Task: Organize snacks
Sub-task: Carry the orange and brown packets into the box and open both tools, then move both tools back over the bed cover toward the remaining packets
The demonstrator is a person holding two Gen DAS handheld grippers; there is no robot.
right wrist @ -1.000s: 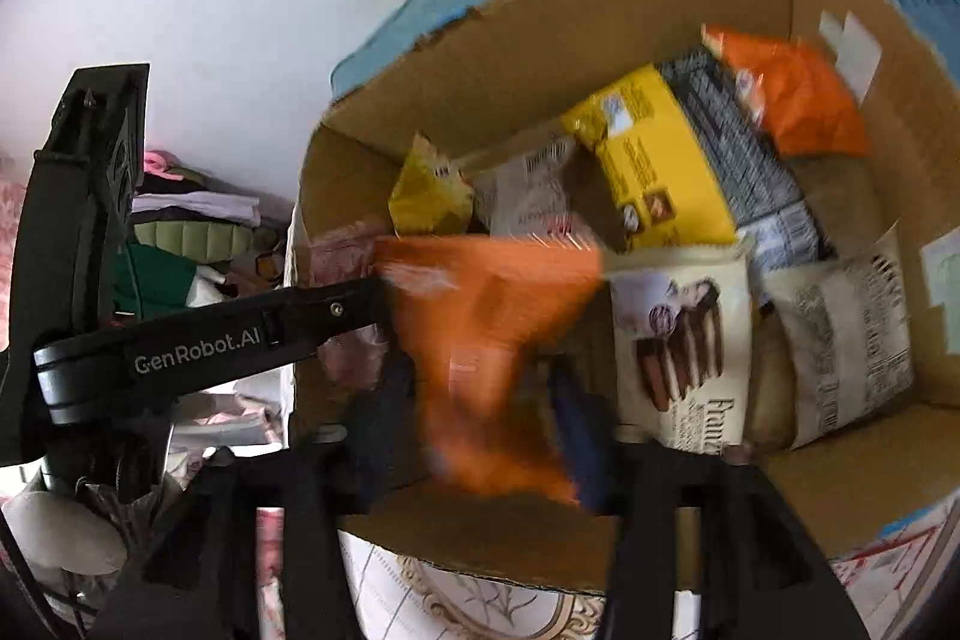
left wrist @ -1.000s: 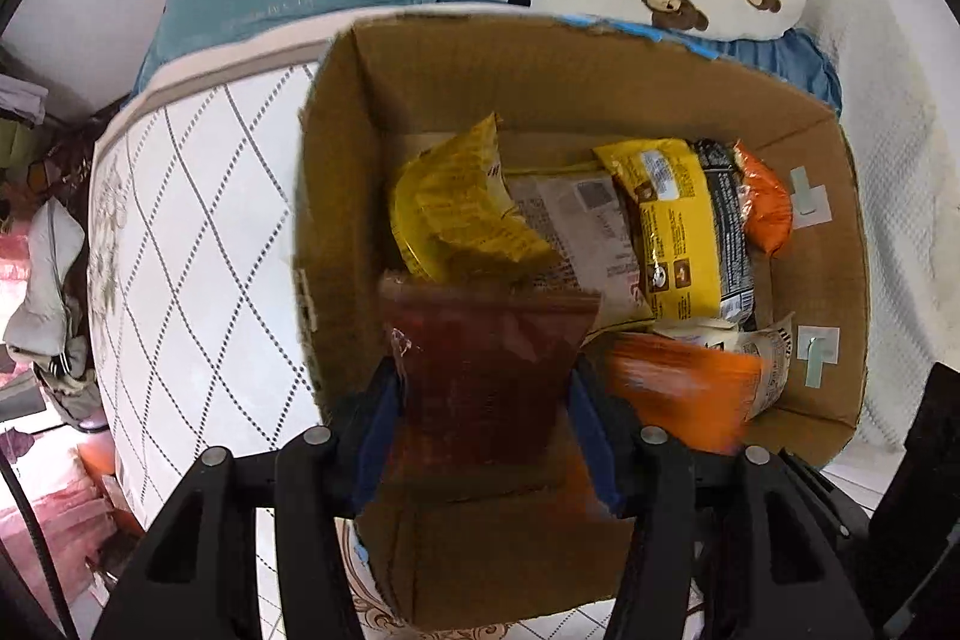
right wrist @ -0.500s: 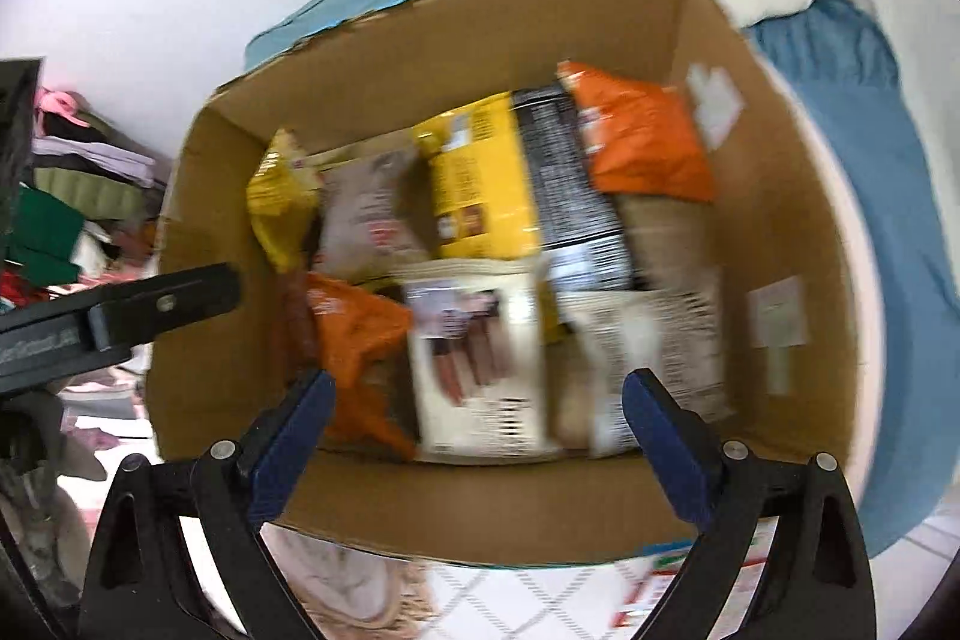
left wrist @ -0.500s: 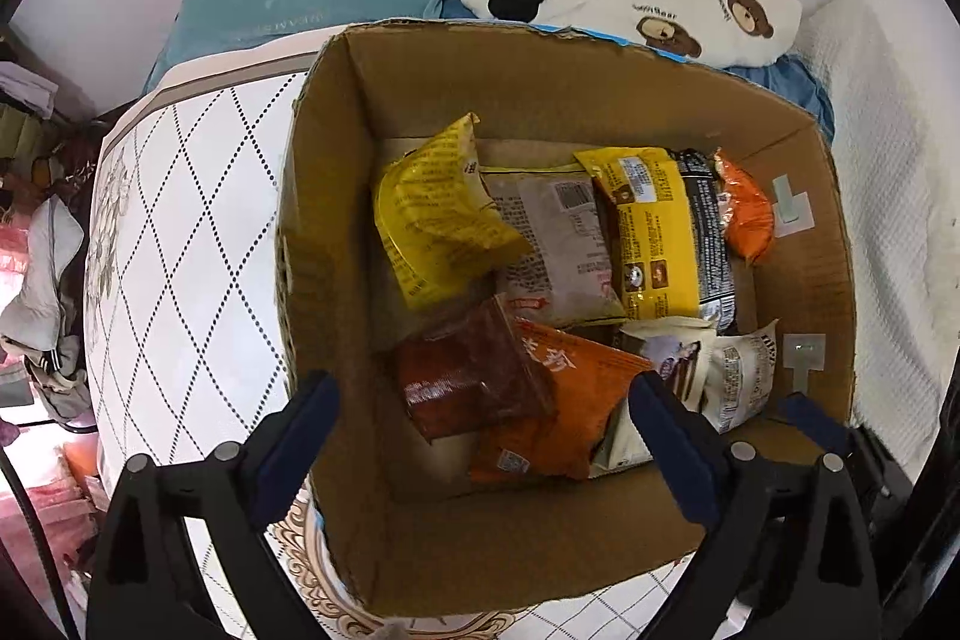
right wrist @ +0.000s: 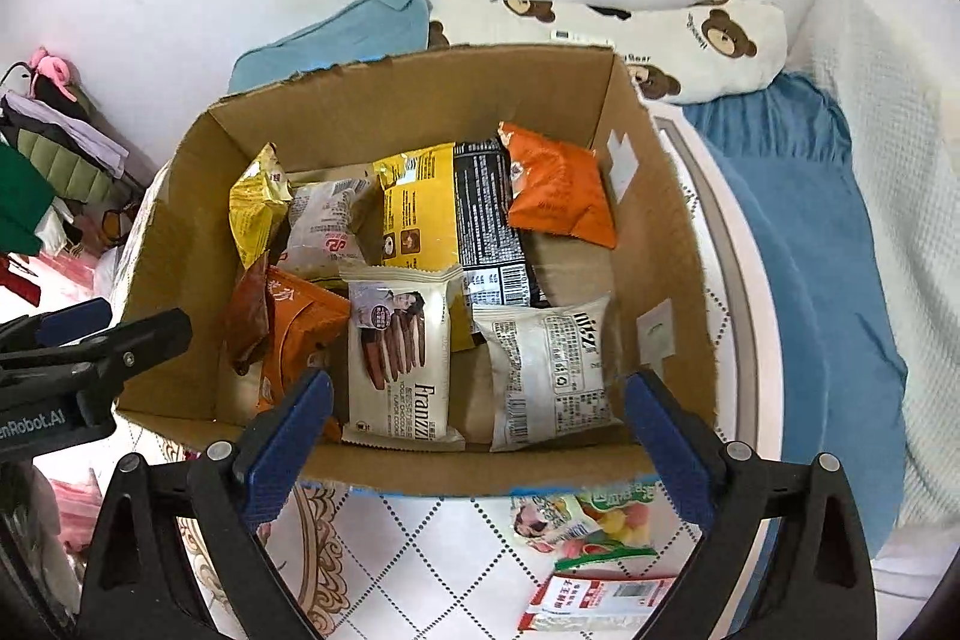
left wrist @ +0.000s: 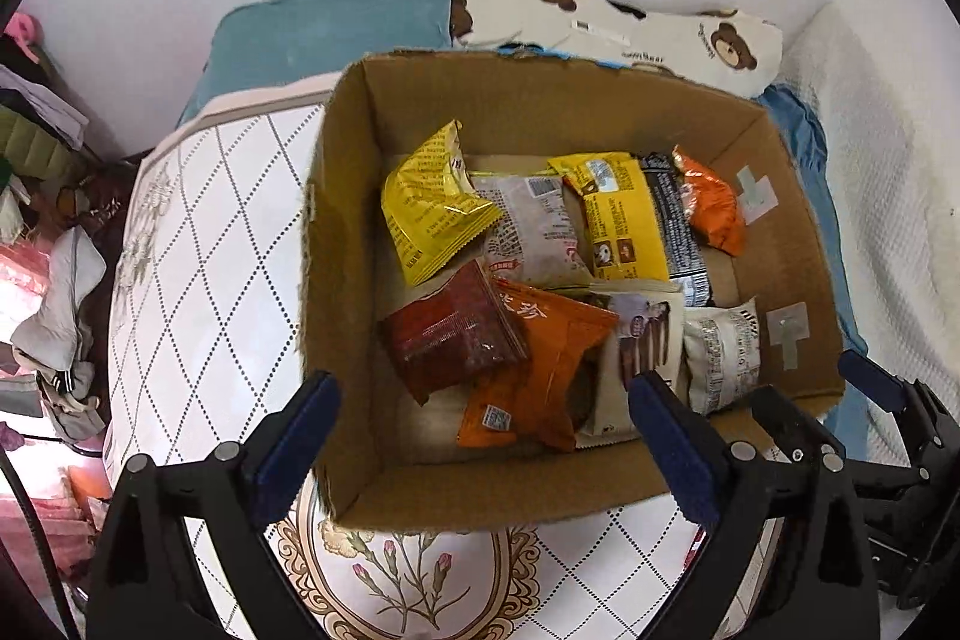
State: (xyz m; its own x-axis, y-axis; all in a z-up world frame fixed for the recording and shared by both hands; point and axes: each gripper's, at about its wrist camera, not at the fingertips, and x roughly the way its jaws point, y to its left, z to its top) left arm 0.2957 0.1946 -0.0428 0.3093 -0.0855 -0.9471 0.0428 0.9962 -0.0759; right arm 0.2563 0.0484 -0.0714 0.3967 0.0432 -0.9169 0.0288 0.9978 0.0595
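Note:
A cardboard box [left wrist: 342, 280] [right wrist: 672, 280] stands on the bed and holds several snack packets. A dark red packet [left wrist: 450, 334] and an orange packet [left wrist: 540, 358] lie at its near left. A yellow packet [left wrist: 432, 202], a white Franzzi packet [right wrist: 399, 358] and another orange packet [right wrist: 558, 187] lie in it too. My left gripper [left wrist: 483, 424] is open and empty above the box's near wall. My right gripper [right wrist: 477, 418] is open and empty above the near wall.
Loose snack packets [right wrist: 582, 526] [right wrist: 600, 595] lie on the quilted mattress [left wrist: 198, 244] in front of the box. A teal pillow [left wrist: 336, 22] and a bear-print pillow [right wrist: 678, 34] lie behind it. A blue blanket [right wrist: 810, 250] is to the right. Clothes [right wrist: 54, 148] pile at left.
Both grippers opened and dropped their packets into the box: the left let go of the dark red one, the right the orange one. Both then pulled back and up.

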